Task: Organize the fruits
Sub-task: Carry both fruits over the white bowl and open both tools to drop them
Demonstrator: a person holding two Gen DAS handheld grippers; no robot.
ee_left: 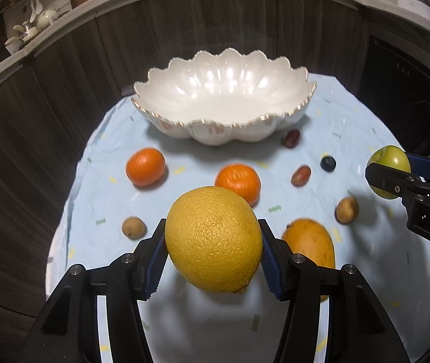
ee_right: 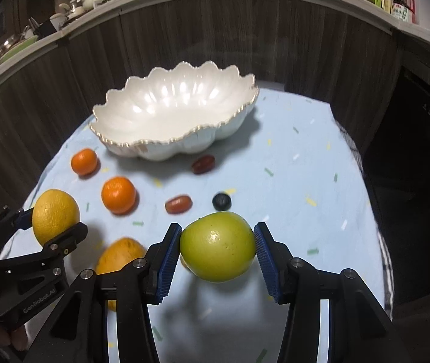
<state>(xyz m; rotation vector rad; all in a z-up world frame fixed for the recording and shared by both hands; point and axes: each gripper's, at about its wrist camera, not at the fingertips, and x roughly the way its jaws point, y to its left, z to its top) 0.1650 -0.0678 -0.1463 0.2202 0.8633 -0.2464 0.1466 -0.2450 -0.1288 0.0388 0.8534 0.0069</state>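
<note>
Gripping a yellow citrus fruit (ee_left: 213, 239), left gripper (ee_left: 213, 260) lifted above cloth, right gripper (ee_right: 218, 254) pinching green apple (ee_right: 218, 248), scalloped white bowl (ee_left: 166, 90) ahead of both

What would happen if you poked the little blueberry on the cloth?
The blueberry is round and lies loose on the flat cloth, so it would probably roll away at a nudge. It looks tiny beside the apple in the right tongs, so it is likely very light, and a hard squeeze might squash it.
</note>
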